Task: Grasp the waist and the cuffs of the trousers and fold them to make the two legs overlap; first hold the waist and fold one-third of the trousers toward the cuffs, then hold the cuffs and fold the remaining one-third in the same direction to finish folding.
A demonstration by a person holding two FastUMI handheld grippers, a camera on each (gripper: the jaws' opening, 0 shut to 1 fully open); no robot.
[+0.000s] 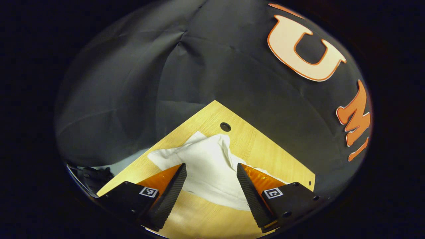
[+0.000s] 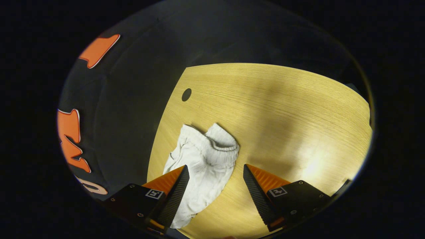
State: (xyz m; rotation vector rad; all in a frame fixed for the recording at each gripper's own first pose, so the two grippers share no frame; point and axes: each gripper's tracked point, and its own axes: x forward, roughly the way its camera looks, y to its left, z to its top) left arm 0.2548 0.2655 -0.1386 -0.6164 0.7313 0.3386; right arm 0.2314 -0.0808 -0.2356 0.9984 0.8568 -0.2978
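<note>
trousers: the white trousers [image 2: 202,166] lay bunched on the wooden worktop [image 2: 285,109], near its edge beside the booth wall and not far from the round hole [image 2: 186,94] at that corner; in the left gripper view the same cloth [image 1: 206,169] spread toward the corner with the hole [image 1: 225,126].
waist: the gathered elastic band [image 2: 221,139] faced the far side in the right gripper view, folded over itself, so the legs seemed not yet laid flat one on the other.
left gripper: the left gripper [image 1: 211,181] hovered above the cloth with its jaws spread wide, nothing between them, lined up as if to choose an edge.
right gripper: the right gripper [image 2: 215,182] hung with jaws parted too, one finger over the garment's side and the other over bare wood, holding nothing.
cuffs: i could not tell where the cuffs lay in the crumple.
stage: my guess was an early moment, with both tools poised to take waist and cuffs.
risk: a rumpled heap might yield a pinch of several layers.
</note>
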